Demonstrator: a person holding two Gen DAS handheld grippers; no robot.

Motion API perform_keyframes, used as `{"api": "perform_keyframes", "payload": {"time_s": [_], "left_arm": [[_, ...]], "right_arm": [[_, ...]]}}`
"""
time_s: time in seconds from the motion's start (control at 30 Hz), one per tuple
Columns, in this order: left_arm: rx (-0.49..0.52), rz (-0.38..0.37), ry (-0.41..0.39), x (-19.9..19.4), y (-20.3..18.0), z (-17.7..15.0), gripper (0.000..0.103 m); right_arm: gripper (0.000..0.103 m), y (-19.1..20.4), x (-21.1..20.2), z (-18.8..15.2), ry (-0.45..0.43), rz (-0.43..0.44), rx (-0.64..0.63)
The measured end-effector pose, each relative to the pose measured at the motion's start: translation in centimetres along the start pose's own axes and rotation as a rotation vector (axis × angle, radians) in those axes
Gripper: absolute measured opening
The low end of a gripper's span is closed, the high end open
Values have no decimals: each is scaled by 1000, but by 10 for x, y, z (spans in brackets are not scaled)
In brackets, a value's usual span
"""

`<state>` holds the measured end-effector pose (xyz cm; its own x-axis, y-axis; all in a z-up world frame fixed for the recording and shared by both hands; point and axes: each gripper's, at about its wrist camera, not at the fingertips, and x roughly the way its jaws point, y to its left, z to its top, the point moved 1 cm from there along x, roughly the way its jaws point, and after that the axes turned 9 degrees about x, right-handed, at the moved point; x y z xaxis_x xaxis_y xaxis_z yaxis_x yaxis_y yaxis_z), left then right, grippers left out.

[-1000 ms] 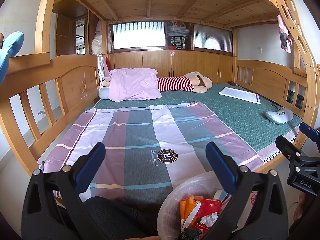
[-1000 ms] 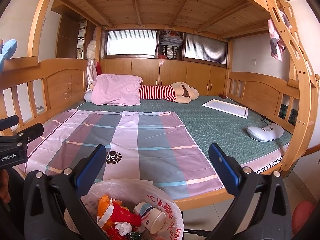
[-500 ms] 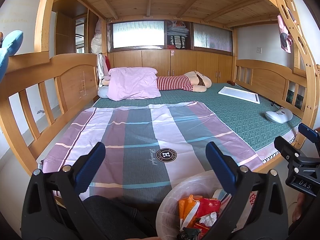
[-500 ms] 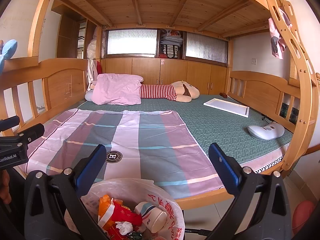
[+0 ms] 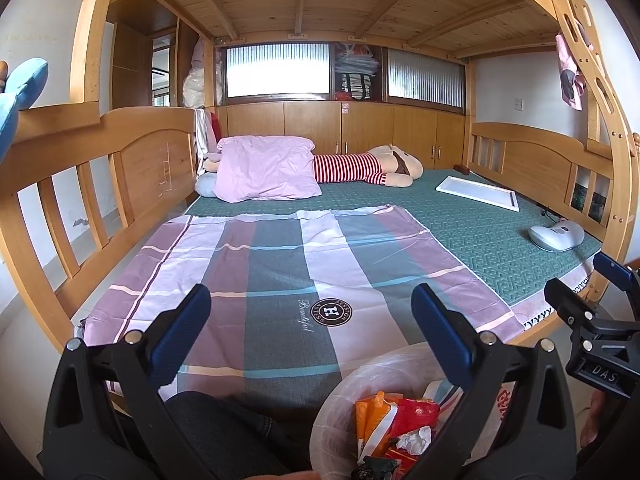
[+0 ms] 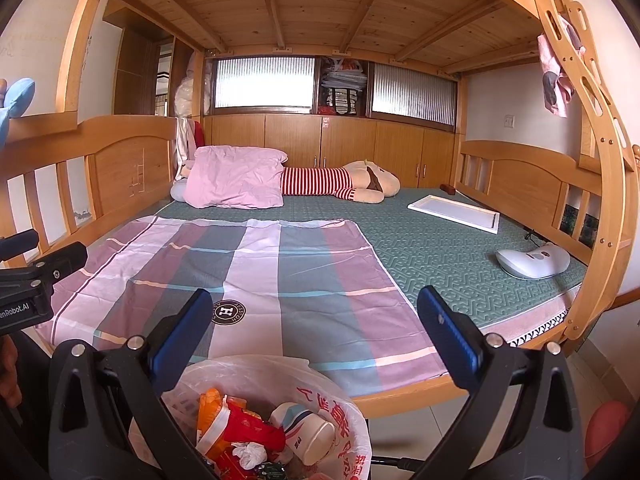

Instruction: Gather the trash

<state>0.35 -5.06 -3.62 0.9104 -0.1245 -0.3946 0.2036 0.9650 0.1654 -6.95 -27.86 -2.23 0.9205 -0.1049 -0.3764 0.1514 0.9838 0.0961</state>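
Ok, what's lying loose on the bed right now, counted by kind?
Striped sheet: 1
Pink pillow: 1
Stuffed toy: 1
White tray: 1
White gadget: 1
Total: 5

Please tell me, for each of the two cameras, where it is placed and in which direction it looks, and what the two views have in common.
Left wrist: sits on the left gripper, open, facing across the bed; the right gripper shows at the right edge, a dark trouser leg below.
Right wrist: sits on the right gripper, open, facing the same way; the left gripper shows at the left edge.
Shared: the striped sheet, pink pillow, plush toy, and the trash bag below.
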Motion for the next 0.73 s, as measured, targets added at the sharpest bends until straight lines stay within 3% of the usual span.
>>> {"api": "perform_keyframes", "payload": {"time_s": [0.73], "left_arm": [[4,-11,9,4,0,0,100]], "right_arm": [[100,2,5,-6,12,2,5]]}}
